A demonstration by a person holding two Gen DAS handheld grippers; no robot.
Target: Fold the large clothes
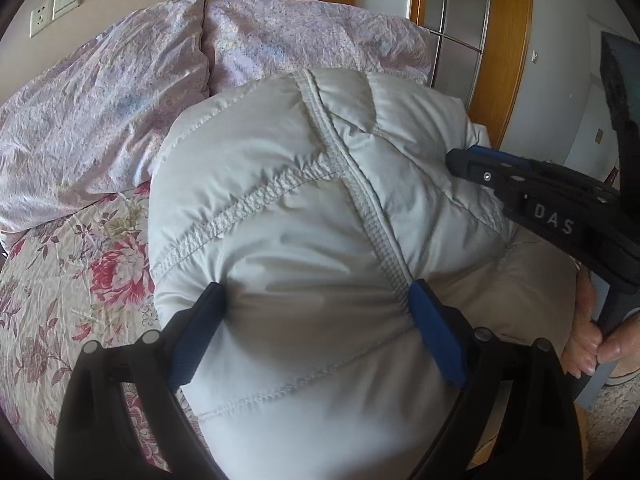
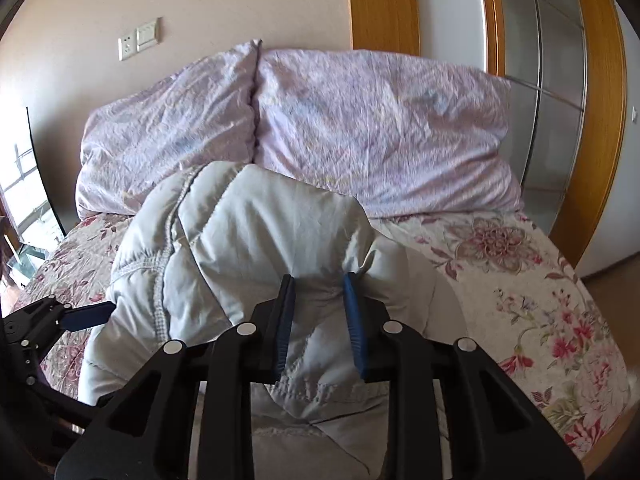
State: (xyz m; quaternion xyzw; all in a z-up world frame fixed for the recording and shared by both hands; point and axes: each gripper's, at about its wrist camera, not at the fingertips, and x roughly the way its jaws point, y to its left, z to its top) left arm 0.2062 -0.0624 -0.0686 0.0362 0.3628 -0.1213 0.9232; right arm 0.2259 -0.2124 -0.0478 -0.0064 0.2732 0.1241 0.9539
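While both views look across a bed spread with a pink-flowered cover, two lilac pillows stand stacked against the beige wall at its head, just behind the garment. A socket and switch plate sits on that wall above the left pillow. Right of the bed, a wooden door frame with frosted glass panels borders the scene; a window shows at far left in the right wrist view.

Open cover lies to the right of the garment, as far as the bed's right edge and near corner; a narrower strip of cover shows to its left. Far room ends at the pillows.

Task item: a pale grey quilted puffer jacket, bunched into a rounded heap on the cover, stitched seams and an elastic-gathered band crossing its top.

Left tongs: fingers spread wide, blue pads pressing into a broad fold of the jacket on both sides. Right tongs: jaws narrowed, pinching a raised ridge of jacket fabric between the pads. A hand grips the right tool's handle at lower right of the left wrist view.
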